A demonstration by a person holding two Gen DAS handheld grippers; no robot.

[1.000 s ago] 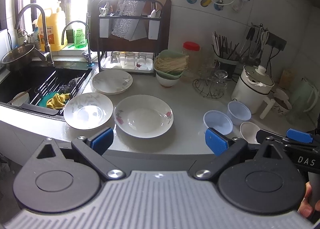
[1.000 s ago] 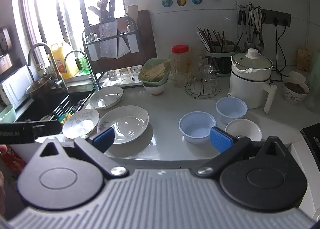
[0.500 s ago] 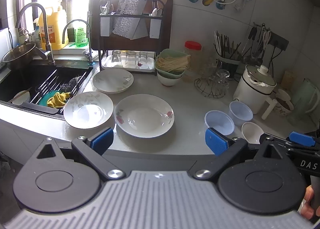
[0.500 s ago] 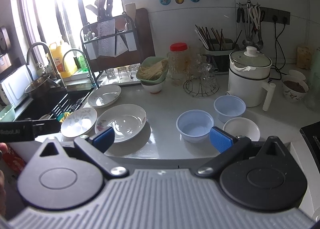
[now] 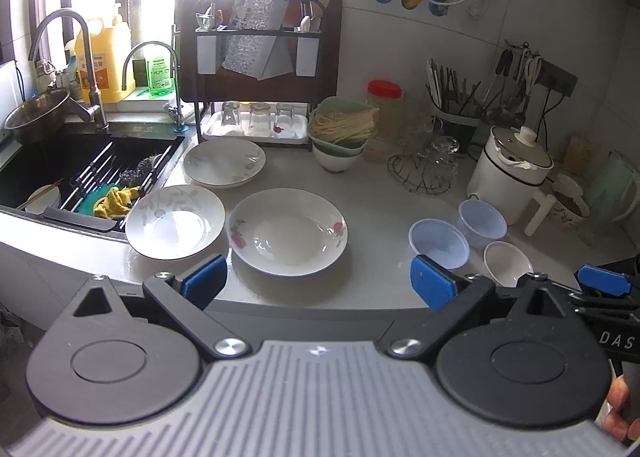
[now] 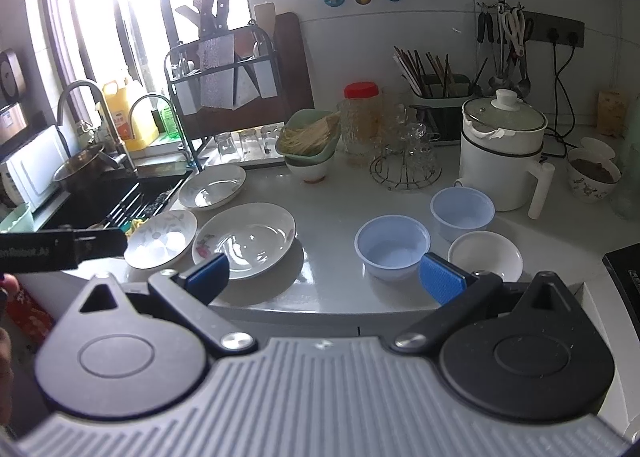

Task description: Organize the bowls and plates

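Note:
Three white plates lie on the counter: a flowered one (image 5: pixel 286 231) (image 6: pixel 245 239) in front, a leaf-patterned one (image 5: pixel 175 220) (image 6: pixel 161 238) to its left by the sink, and one (image 5: pixel 224 161) (image 6: pixel 212 186) behind. To the right stand two blue plastic bowls (image 5: pixel 439 242) (image 6: pixel 393 246), (image 5: pixel 482 217) (image 6: pixel 463 213) and a small white bowl (image 5: pixel 507 262) (image 6: pixel 485 256). My left gripper (image 5: pixel 318 283) is open and empty, hovering before the counter edge near the flowered plate. My right gripper (image 6: pixel 324 275) is open and empty, before the near blue bowl.
A sink (image 5: pixel 80 173) with rack and cloth is at the left. At the back stand a knife rack (image 5: pixel 256 57), a noodle bowl stack (image 5: pixel 342 133), a jar (image 5: pixel 384 105), a wire glass stand (image 5: pixel 426 169) and a white pot (image 5: pixel 510 173).
Both grippers have drifted slightly; the scene shifts a little in each view. Nothing was taken hold of and the dishes have not moved.

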